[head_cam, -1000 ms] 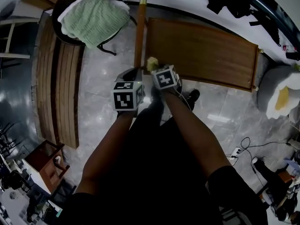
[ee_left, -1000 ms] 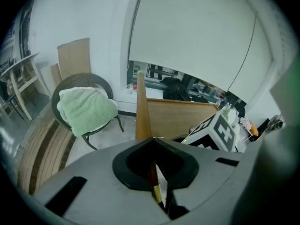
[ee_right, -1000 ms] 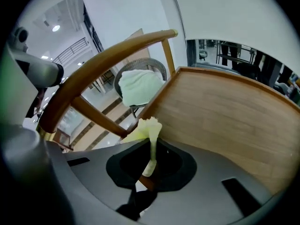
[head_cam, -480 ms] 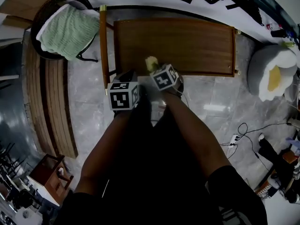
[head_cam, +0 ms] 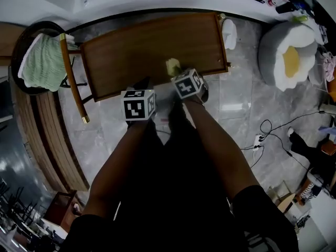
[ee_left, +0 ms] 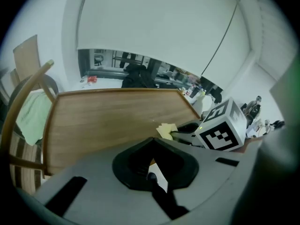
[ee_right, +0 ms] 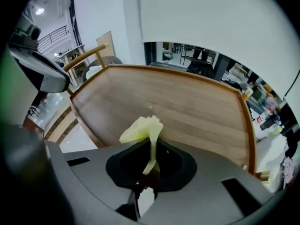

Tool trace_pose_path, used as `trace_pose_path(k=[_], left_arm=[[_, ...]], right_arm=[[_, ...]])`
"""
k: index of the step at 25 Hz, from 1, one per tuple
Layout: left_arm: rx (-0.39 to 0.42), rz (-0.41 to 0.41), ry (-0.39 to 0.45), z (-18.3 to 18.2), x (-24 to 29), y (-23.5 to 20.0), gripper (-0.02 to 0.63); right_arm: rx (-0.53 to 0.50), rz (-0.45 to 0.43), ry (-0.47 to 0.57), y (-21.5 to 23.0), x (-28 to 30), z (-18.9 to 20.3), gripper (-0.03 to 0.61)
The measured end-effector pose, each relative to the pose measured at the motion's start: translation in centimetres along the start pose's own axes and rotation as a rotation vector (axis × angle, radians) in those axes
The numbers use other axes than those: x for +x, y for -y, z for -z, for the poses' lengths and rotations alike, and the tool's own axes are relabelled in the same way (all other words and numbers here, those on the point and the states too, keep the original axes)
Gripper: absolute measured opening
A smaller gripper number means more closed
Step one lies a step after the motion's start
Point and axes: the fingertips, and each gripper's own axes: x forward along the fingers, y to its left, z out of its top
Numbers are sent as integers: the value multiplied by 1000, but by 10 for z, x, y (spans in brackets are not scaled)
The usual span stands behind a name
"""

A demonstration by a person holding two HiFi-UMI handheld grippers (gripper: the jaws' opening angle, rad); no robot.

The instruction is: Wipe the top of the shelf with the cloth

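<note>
Right gripper (head_cam: 177,75): jaws pinched tight on the yellow cloth (head_cam: 172,65), which sticks out bunched over the near edge of the wooden shelf (head_cam: 131,46) top; contact with the wood unclear. Left gripper (head_cam: 143,85): jaws closed together, nothing held, just beside the right at the shelf's front edge.

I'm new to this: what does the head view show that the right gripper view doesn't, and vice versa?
Only the head view: the person's arms, floor cables and a white-and-yellow cushion. Only the right gripper view: the right gripper, its jaws pinched shut on the yellow cloth. Both: the wooden shelf top and the cloth.
</note>
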Motion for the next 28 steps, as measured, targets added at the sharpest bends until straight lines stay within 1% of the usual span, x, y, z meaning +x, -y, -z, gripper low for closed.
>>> trace_pose_path(k=[5, 11, 15, 18, 21, 22, 23, 25, 28], left_arm=[[22, 29, 2, -10, 27, 49, 11], [7, 43, 22, -18, 38, 85, 11], [-3, 30, 46, -22, 38, 92, 11], [-12, 12, 49, -13, 28, 93, 11], [-19, -16, 51, -4, 10, 82, 11], [-23, -25, 55, -1, 1, 75, 11], [-27, -32, 63, 1, -8, 68, 11], [-32, -30, 94, 2, -29, 51, 11], [-19, 4, 175, -3, -68, 33, 11]], right_arm=[[58, 40, 7, 60, -17, 25, 41], [60, 125, -6, 124, -38, 52, 41], [106, 136, -9, 147, -42, 57, 41], [75, 137, -18, 154, -43, 63, 41], [65, 127, -8, 161, -47, 62, 41], [65, 116, 18, 161, -52, 56, 40], [63, 101, 68, 159, -60, 45, 40], [54, 69, 225, 151, -91, 12, 40], [50, 29, 471, 130, -166, -40, 40]])
